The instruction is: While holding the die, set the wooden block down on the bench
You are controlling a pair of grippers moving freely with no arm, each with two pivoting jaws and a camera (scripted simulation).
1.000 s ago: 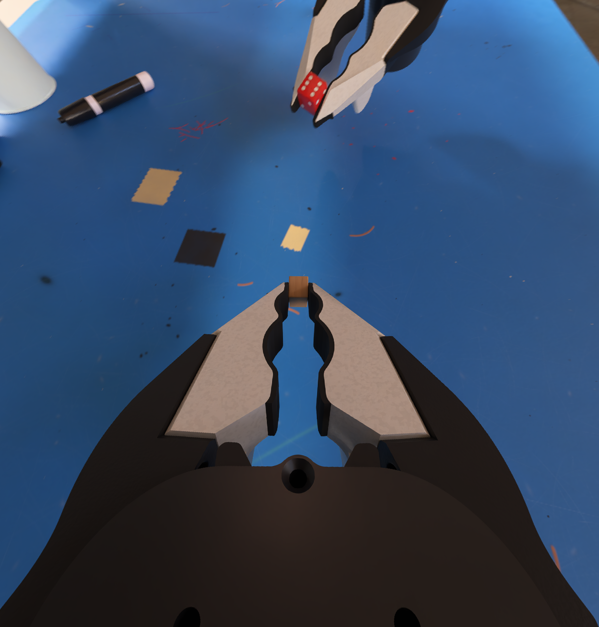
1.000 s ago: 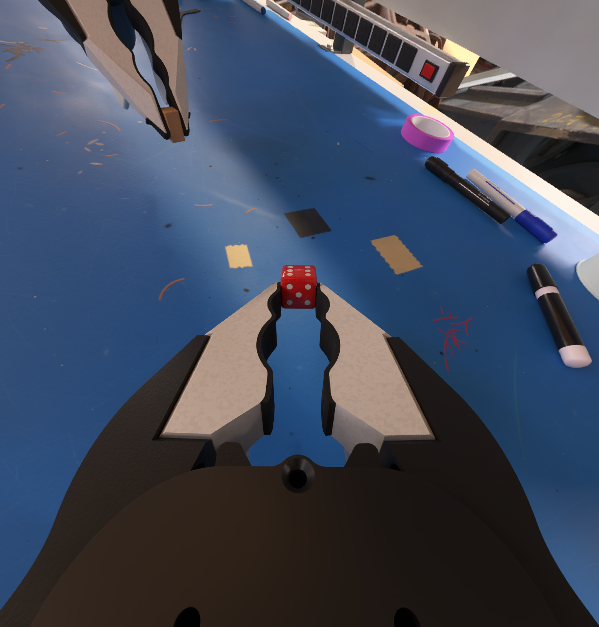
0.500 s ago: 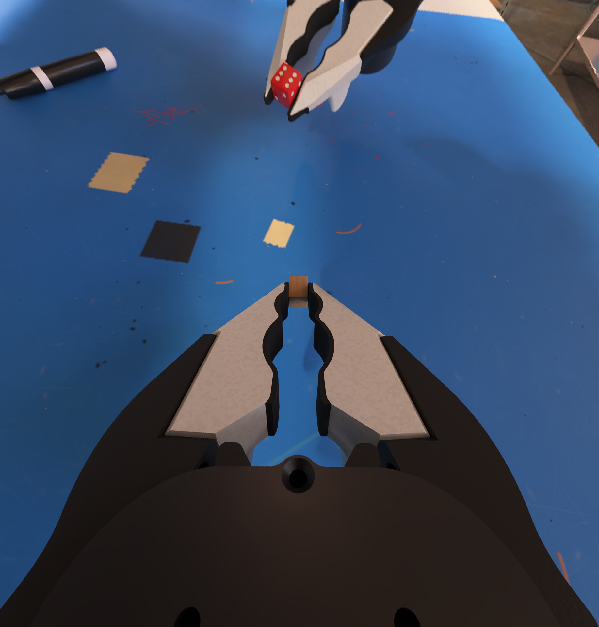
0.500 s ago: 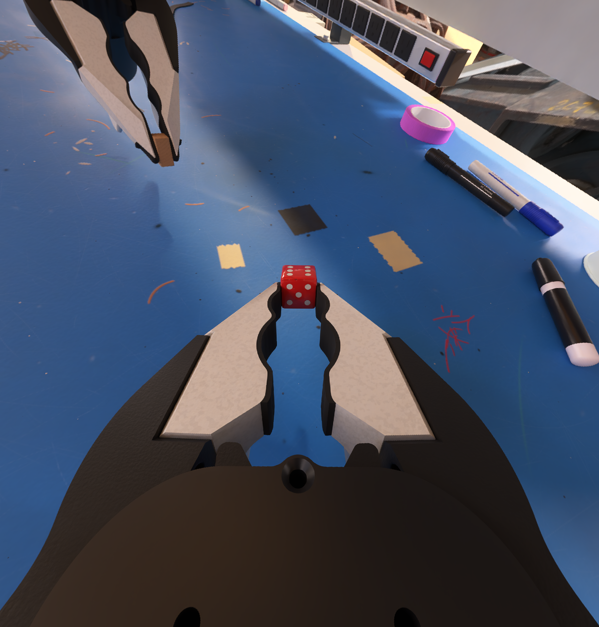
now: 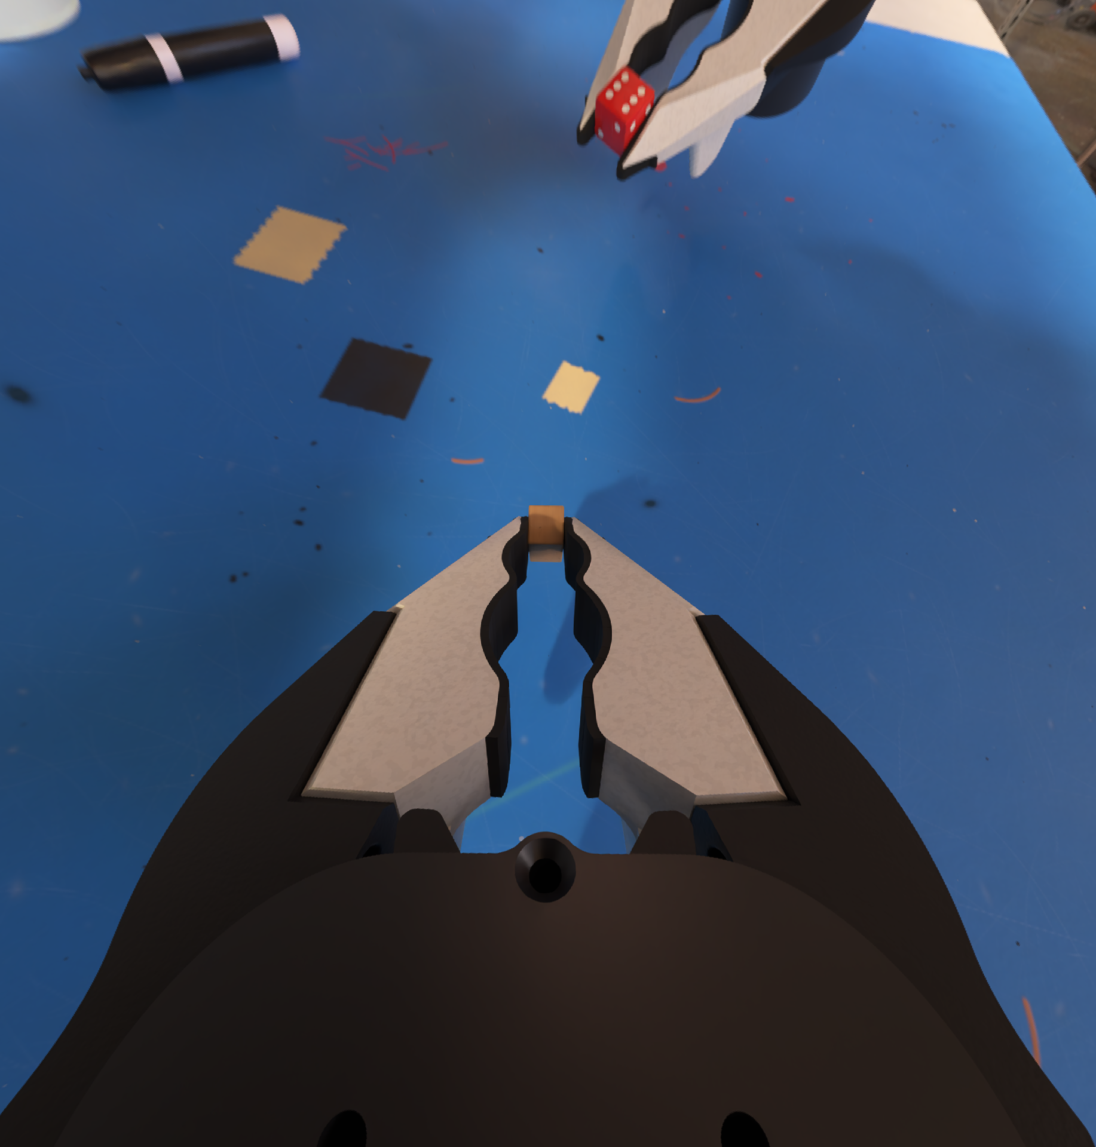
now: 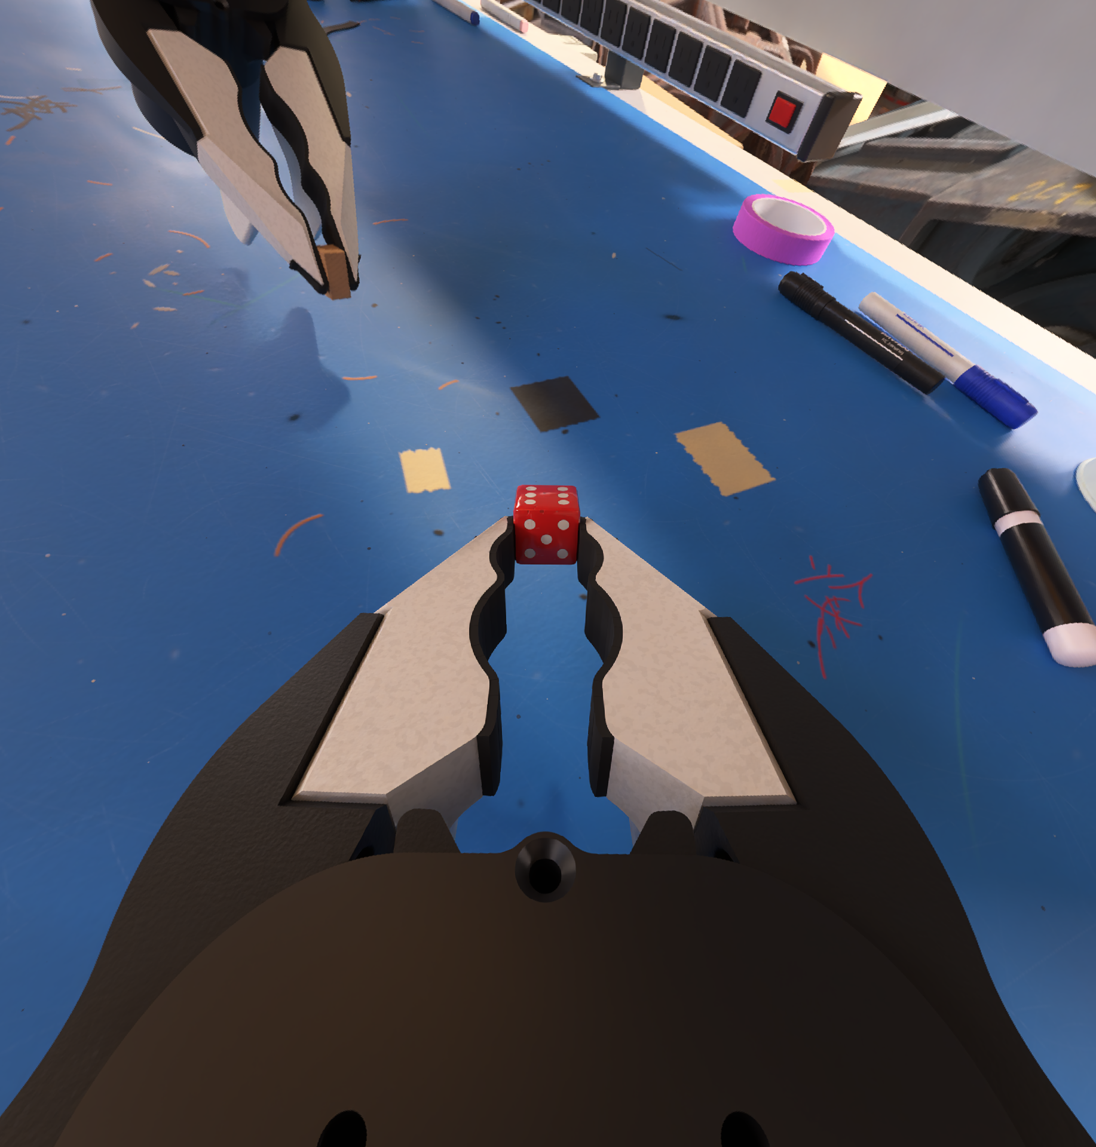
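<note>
My left gripper (image 5: pixel 546 532) is shut on a small wooden block (image 5: pixel 546 526), pinched at its fingertips a little above the blue bench (image 5: pixel 843 496). In the right wrist view that gripper (image 6: pixel 337 273) hangs at the upper left with the block (image 6: pixel 334 270) just above the bench, its shadow close below. My right gripper (image 6: pixel 546 534) is shut on a red die with white pips (image 6: pixel 546 524), held above the bench. The left wrist view shows it (image 5: pixel 620 133) at the top right with the die (image 5: pixel 623 108).
On the bench lie a black tape patch (image 6: pixel 555 403), two tan patches (image 6: pixel 722 458) (image 6: pixel 424 470), a pink tape roll (image 6: pixel 783 228), a black marker (image 6: pixel 1039 565), a black and a blue pen (image 6: pixel 943 357), and a power strip (image 6: pixel 719 80) at the far edge.
The left gripper has sunk closer to the bench with the block, its shadow now near the fingertips. The right gripper keeps hold of the die.
</note>
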